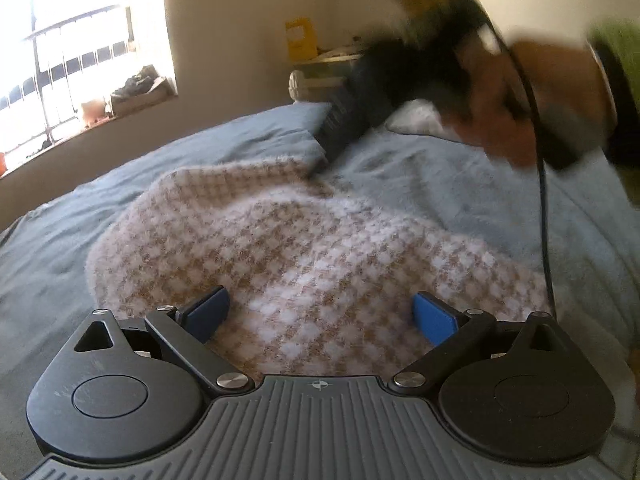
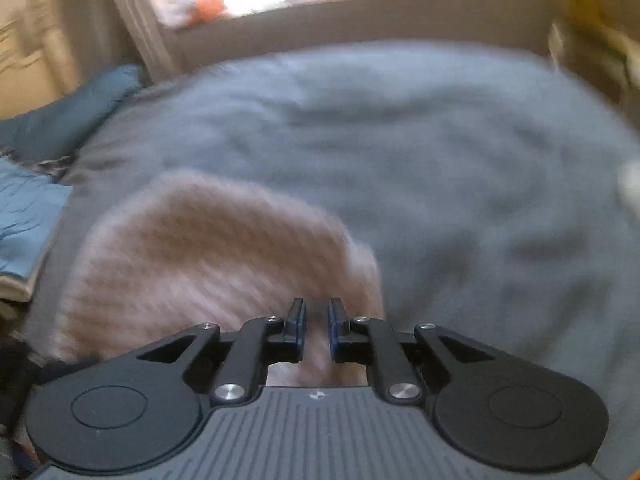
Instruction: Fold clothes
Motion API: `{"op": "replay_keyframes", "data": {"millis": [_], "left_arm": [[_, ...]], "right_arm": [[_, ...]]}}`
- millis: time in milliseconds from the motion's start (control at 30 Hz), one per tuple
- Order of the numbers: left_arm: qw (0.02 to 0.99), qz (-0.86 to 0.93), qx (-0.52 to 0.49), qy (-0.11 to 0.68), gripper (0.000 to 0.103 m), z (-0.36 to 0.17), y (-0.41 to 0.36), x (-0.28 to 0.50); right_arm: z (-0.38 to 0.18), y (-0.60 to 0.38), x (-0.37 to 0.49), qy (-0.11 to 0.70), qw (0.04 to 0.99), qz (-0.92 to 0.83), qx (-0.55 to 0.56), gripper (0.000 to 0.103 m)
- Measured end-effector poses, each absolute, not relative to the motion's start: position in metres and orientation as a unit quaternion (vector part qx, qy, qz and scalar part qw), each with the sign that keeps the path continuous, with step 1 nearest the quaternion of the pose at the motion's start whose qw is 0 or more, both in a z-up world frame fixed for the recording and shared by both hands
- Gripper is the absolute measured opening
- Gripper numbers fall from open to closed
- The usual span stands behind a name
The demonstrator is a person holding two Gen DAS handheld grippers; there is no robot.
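Note:
A fuzzy white-and-tan checked garment lies on the grey-blue bed sheet, partly folded over itself. My left gripper hovers over its near part, open wide, with nothing between the blue pads. The right gripper, blurred and held by a person's hand, reaches down to the garment's far edge, which rises to its tip. In the right wrist view the right gripper has its jaws nearly together, with the garment showing in the narrow gap and spreading out to the left.
A window with clutter on its sill is at the back left. A pillow and a yellow box are behind the bed. Folded blue cloth lies at the bed's left side. A black cable hangs at right.

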State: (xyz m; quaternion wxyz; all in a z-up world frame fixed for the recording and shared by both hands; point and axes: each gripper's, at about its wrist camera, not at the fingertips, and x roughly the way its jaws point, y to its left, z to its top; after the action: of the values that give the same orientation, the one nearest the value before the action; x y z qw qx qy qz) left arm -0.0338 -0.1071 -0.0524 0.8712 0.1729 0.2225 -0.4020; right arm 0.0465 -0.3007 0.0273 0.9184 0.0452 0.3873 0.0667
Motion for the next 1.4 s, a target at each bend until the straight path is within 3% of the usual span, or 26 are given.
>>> {"op": "replay_keyframes", "data": {"millis": [167, 333, 567, 733, 833, 1167, 1300, 1400], "left_arm": [[0.868, -0.408, 0.171, 0.225, 0.098, -0.054, -0.106, -0.033], [0.864, -0.413, 0.165, 0.235, 0.098, -0.059, -0.107, -0.029], [0.864, -0.418, 0.165, 0.226, 0.099, -0.062, -0.106, -0.036], [0.866, -0.413, 0.155, 0.235, 0.099, -0.063, -0.105, -0.032], [0.866, -0.414, 0.152, 0.237, 0.099, -0.062, -0.103, -0.033], [0.864, -0.416, 0.17, 0.229, 0.1, -0.062, -0.102, -0.042], [0.862, -0.416, 0.172, 0.233, 0.099, -0.057, -0.105, -0.039], [0.857, -0.419, 0.184, 0.236, 0.098, -0.05, -0.105, -0.042]], "right_arm": [[0.053, -0.259, 0.068, 0.343, 0.923, 0.171, 0.025, 0.013], [-0.02, -0.258, 0.118, 0.453, 0.879, 0.146, 0.025, 0.01], [0.044, -0.239, 0.1, 0.395, 0.894, 0.208, 0.031, 0.013], [-0.003, -0.226, 0.13, 0.437, 0.873, 0.214, 0.022, 0.015], [-0.002, -0.231, 0.137, 0.446, 0.869, 0.209, 0.052, 0.016], [0.071, -0.269, 0.062, 0.429, 0.881, 0.199, 0.032, 0.018], [0.037, -0.27, 0.028, 0.466, 0.865, 0.182, -0.039, 0.018], [0.02, -0.268, 0.008, 0.438, 0.878, 0.169, -0.091, 0.02]]}}
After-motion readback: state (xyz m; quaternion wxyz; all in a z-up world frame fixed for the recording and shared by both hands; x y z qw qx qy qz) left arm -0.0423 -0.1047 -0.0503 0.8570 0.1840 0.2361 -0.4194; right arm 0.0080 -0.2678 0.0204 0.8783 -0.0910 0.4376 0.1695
